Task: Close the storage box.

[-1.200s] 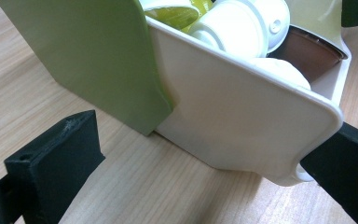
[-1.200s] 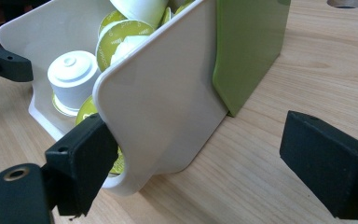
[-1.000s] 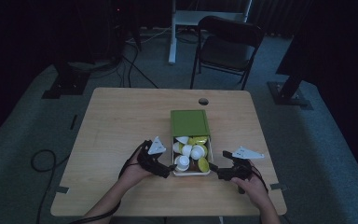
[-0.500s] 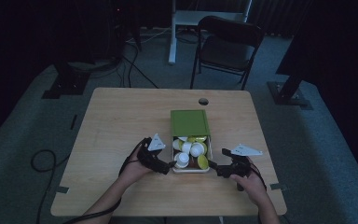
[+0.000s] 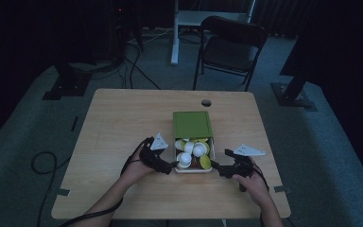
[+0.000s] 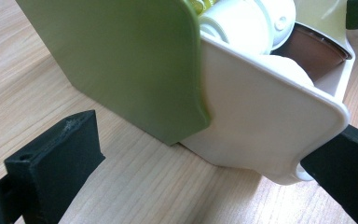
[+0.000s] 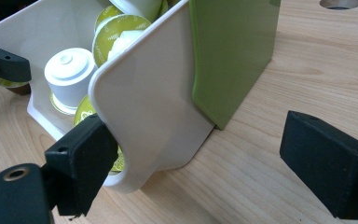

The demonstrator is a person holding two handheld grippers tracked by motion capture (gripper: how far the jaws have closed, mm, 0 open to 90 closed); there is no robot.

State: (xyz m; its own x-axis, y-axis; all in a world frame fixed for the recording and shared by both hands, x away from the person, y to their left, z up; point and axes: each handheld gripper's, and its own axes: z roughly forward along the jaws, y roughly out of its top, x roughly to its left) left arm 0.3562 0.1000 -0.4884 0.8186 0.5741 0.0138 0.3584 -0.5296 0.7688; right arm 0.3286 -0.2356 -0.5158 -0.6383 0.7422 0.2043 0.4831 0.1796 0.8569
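Observation:
A green box sleeve lies mid-table with its white drawer pulled out toward me. Inside the drawer are several coffee capsules, white and yellow-green. My left gripper is open at the drawer's front left corner. In the left gripper view its jaws straddle that corner of the drawer beside the green sleeve, and a brown capsule shows inside. My right gripper is open at the front right corner. Its left jaw is against the drawer wall, with a white capsule beyond.
The wooden table has a round cable hole behind the box. A black chair stands beyond the far edge, and cables lie on the floor at the left. Bare wood surrounds the box on both sides.
Both grippers have moved inward toward the drawer's front corners. The box and drawer have not visibly shifted.

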